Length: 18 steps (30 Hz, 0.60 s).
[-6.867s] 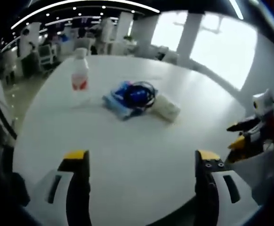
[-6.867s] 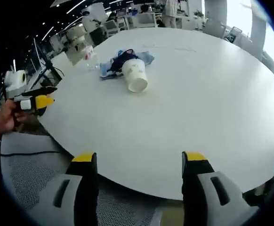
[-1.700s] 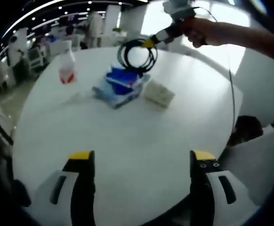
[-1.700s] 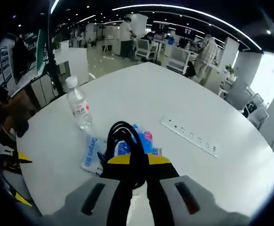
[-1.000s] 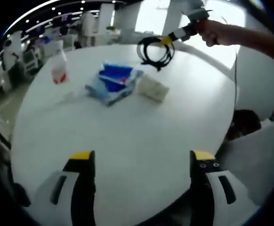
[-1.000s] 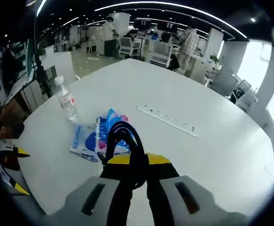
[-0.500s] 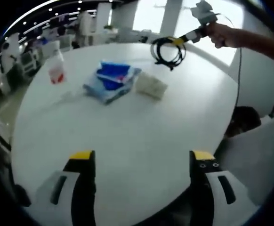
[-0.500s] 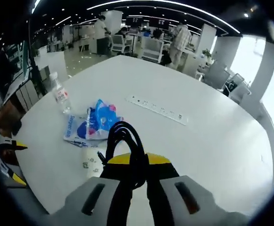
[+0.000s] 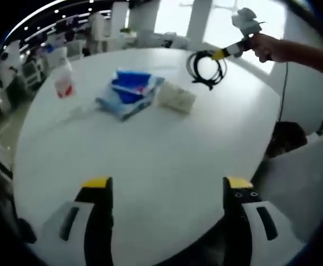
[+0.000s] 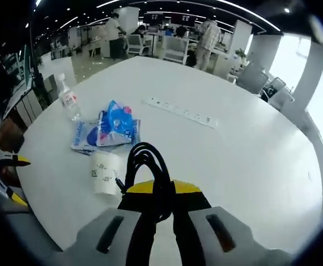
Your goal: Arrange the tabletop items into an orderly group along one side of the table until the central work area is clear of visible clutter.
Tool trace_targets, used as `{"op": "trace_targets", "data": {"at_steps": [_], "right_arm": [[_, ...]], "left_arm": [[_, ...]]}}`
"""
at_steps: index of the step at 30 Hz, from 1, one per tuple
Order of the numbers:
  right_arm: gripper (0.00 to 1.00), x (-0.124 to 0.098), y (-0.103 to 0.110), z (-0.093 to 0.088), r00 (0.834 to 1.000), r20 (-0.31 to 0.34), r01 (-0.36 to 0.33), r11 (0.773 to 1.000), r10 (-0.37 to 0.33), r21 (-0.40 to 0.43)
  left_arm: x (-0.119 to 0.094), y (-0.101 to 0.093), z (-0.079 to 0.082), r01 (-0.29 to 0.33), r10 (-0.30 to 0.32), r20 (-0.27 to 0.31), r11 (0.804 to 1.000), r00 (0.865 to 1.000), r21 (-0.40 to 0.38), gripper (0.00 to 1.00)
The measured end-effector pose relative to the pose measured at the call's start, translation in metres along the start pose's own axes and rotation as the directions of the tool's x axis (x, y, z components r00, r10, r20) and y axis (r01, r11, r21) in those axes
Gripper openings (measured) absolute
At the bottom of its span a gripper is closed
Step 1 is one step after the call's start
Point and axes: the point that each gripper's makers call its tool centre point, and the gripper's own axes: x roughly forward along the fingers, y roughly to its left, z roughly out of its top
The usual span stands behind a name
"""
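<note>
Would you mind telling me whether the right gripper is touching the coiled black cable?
Touching. In the right gripper view, the right gripper has its jaws shut on the black cable, and the coil rises from between the yellow tips.

Your right gripper (image 10: 160, 191): yellow-tipped grey plastic, matt, jaws clamped on black cable coil (image 10: 148, 166), rubbery, slight sheen. Ahead of it, desk (image 10: 250, 138) white, smooth, matt; paper cup (image 10: 104, 173) white, printed; blue packets (image 10: 115, 127) glossy plastic film; bottle (image 10: 69, 102) clear plastic.
</note>
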Motion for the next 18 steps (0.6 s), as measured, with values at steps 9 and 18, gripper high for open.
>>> {"op": "trace_targets", "data": {"at_steps": [9, 18], "right_arm": [[0.08, 0.015, 0.005, -0.025, 0.997, -0.069, -0.024, 0.999, 0.026, 0.025], [0.08, 0.033, 0.010, -0.049, 0.989, -0.146, -0.039, 0.999, 0.035, -0.024]], "left_arm": [[0.001, 0.000, -0.003, 0.001, 0.000, -0.013, 1.000, 1.000, 0.003, 0.78], [0.002, 0.000, -0.006, 0.002, -0.002, -0.024, 1.000, 1.000, -0.006, 0.78]]}}
